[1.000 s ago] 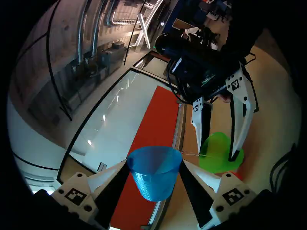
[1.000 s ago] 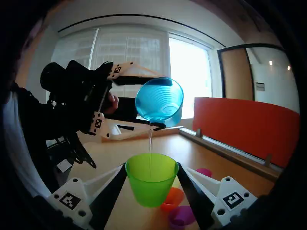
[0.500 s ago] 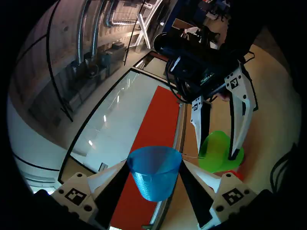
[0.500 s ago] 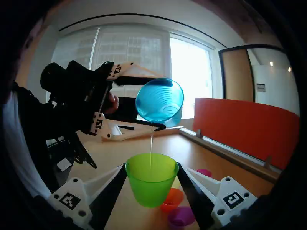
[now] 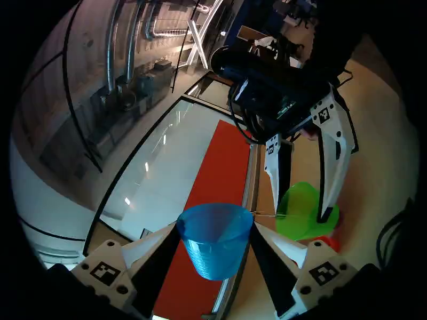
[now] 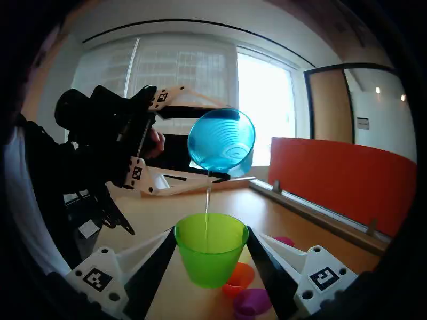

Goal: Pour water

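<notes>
My left gripper (image 5: 213, 237) is shut on a blue cup (image 5: 214, 246), tipped well over on its side. In the right gripper view the same blue cup (image 6: 221, 140) hangs above with its mouth turned towards me, and the left gripper (image 6: 205, 144) clamps it. A thin stream of water (image 6: 207, 205) falls from its rim into a green cup (image 6: 211, 255). My right gripper (image 6: 211, 248) is shut on that green cup and holds it upright above the wooden table (image 6: 160, 213). The left gripper view shows the green cup (image 5: 304, 210) between the right gripper's white fingers (image 5: 333, 154).
An orange cup (image 6: 238, 277), a purple cup (image 6: 251, 304) and a pink cup (image 6: 283, 240) lie on the table below the green one. A red partition (image 6: 347, 176) runs along the table's right edge. A person's hand (image 6: 155, 141) and dark sleeve are at the left.
The two cups hold almost the same places. The water keeps running from the blue cup into the green one.
</notes>
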